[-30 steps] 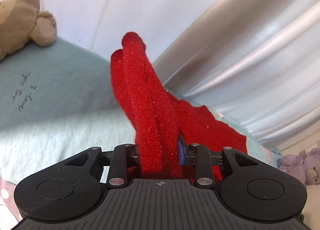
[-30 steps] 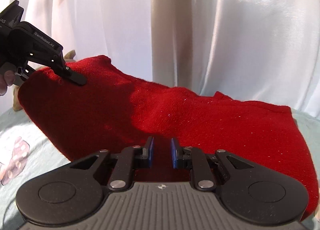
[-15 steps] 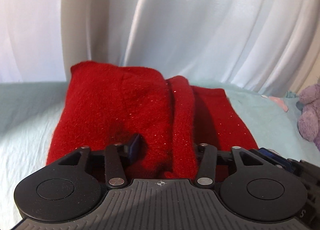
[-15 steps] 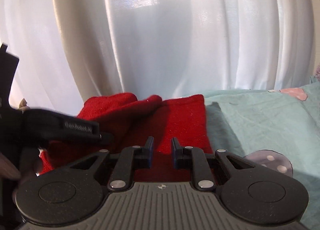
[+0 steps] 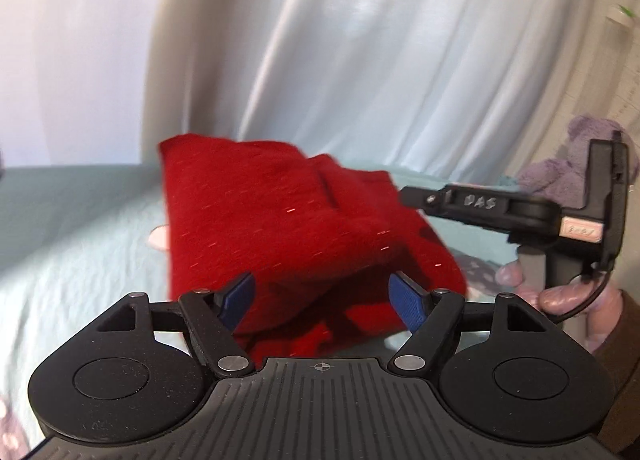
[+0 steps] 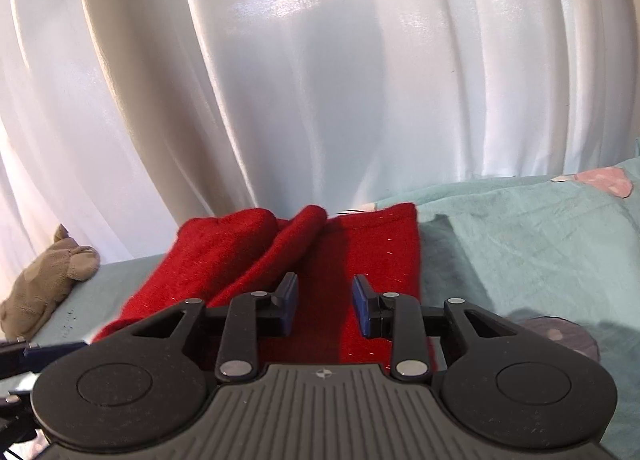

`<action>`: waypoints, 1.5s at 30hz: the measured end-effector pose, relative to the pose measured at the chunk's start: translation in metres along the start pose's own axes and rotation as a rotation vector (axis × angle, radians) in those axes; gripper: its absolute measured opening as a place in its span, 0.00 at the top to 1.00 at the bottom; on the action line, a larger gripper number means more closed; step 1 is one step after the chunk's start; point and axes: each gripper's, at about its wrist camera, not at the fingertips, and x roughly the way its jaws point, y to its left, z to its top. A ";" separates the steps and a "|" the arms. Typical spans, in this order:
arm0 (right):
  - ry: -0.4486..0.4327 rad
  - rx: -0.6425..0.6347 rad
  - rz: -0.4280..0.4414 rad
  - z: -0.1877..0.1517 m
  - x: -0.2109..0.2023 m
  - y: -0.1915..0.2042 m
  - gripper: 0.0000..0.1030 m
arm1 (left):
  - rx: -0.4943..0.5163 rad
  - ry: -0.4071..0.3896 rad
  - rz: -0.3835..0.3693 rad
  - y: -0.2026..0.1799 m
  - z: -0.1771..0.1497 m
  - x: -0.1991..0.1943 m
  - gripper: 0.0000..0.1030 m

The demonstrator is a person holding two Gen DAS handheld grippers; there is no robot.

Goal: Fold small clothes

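Observation:
A red knit garment [image 5: 280, 220] lies folded over on the pale teal bed cover [image 5: 60, 244]. My left gripper [image 5: 322, 296] is open and empty, just in front of the garment's near edge. My right gripper [image 6: 325, 306] is open and empty above the garment [image 6: 360, 252], which shows rolled folds on its left side. The right gripper also shows in the left wrist view [image 5: 408, 194] at the garment's right edge, held by a hand.
White curtains [image 6: 320, 80] hang behind the bed. A beige plush toy [image 6: 44, 280] lies at the left. A purple plush toy [image 5: 560, 164] sits at the right. The teal cover [image 6: 540, 252] has pink and grey patches.
The left gripper has let go of the red garment and opened wide. The right gripper has opened too. The garment now lies folded on the bed.

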 end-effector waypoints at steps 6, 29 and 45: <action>0.114 0.062 0.225 0.029 0.036 0.030 0.40 | -0.104 0.024 0.155 0.043 -0.010 -0.004 0.27; 0.230 0.085 0.142 0.011 0.060 -0.004 0.61 | -0.154 0.079 0.071 0.051 0.025 0.069 0.26; 0.412 0.428 0.465 0.019 0.128 -0.048 0.37 | -0.200 0.086 0.062 0.070 0.024 0.070 0.24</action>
